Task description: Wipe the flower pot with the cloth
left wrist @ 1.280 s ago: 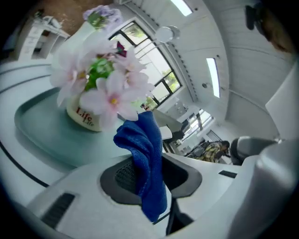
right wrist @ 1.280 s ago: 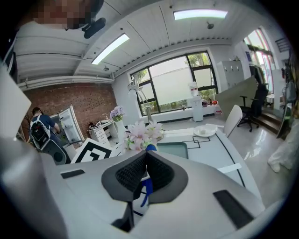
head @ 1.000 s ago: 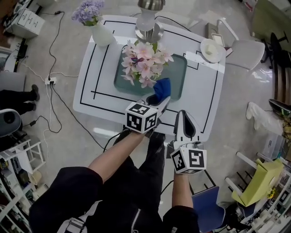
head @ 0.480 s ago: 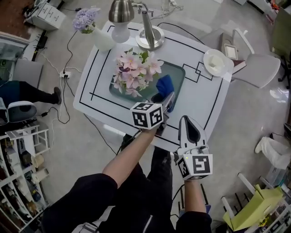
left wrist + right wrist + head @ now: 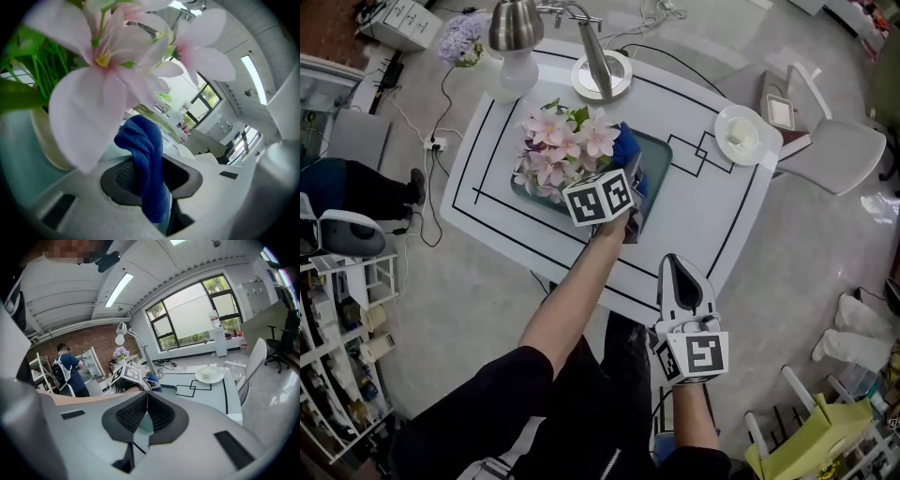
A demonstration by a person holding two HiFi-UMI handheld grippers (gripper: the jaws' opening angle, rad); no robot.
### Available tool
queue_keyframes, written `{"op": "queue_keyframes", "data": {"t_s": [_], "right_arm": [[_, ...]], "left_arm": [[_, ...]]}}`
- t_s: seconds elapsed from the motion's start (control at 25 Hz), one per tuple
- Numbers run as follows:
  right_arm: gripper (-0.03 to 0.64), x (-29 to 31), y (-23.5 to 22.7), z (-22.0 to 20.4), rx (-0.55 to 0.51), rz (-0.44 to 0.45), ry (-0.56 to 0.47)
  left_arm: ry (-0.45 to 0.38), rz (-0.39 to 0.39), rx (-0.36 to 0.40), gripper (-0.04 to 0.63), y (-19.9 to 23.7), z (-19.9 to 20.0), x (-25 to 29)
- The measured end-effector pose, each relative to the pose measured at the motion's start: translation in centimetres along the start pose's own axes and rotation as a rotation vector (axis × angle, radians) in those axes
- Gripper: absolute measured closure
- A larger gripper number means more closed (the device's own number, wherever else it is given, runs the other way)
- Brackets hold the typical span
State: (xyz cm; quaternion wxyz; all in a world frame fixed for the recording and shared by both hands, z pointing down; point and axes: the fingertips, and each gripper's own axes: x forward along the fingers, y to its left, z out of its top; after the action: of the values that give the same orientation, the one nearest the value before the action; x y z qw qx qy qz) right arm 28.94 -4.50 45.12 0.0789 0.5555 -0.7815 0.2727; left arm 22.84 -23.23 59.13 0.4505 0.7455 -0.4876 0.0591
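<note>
The flower pot [image 5: 44,140] stands just beside your left gripper [image 5: 151,176], whose jaws pinch the blue cloth [image 5: 143,150]. The cloth isn't clearly touching the pot, so the wiping seems all left to do. Your right gripper [image 5: 146,411], closed on nothing, hangs well away from the pot.

— Head view?
— High overhead, aimed steeply down on the white table [image 5: 703,216].
— Gripper views?
— Left, tight against the pink flowers [image 5: 108,70], looking up; right, farther back, level across the same table [image 5: 211,392].
</note>
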Motion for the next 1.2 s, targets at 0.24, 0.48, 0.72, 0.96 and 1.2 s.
{"op": "queue_keyframes", "data": {"t_s": [0.24,0.48,0.72,0.96,1.2], "right_arm": [[0.607,0.6,-0.2,-0.7,0.002,0.009,0.025],[0.607,1.2,0.3,-1.2,0.001,0.017,0.042],[0.607,1.6,1.8,-1.1,0.002,0.025,0.043],[0.607,1.7,3.0,-1.1,-0.001,0.033,0.039],[0.607,2.2,4.5,-0.8,-0.008,0.022,0.015]], "left_arm": [[-0.056,0.063,-0.037,0.471,1.8,1.0,0.4],[-0.045,0.064,-0.055,0.472,2.3,-0.4,-0.9],[-0.041,0.072,-0.106,0.471,2.9,-1.9,-3.2],[-0.024,0.061,-0.131,0.472,2.9,-3.3,-5.3],[0.062,-0.079,-0.084,0.471,-0.1,-5.4,-7.3]]}}
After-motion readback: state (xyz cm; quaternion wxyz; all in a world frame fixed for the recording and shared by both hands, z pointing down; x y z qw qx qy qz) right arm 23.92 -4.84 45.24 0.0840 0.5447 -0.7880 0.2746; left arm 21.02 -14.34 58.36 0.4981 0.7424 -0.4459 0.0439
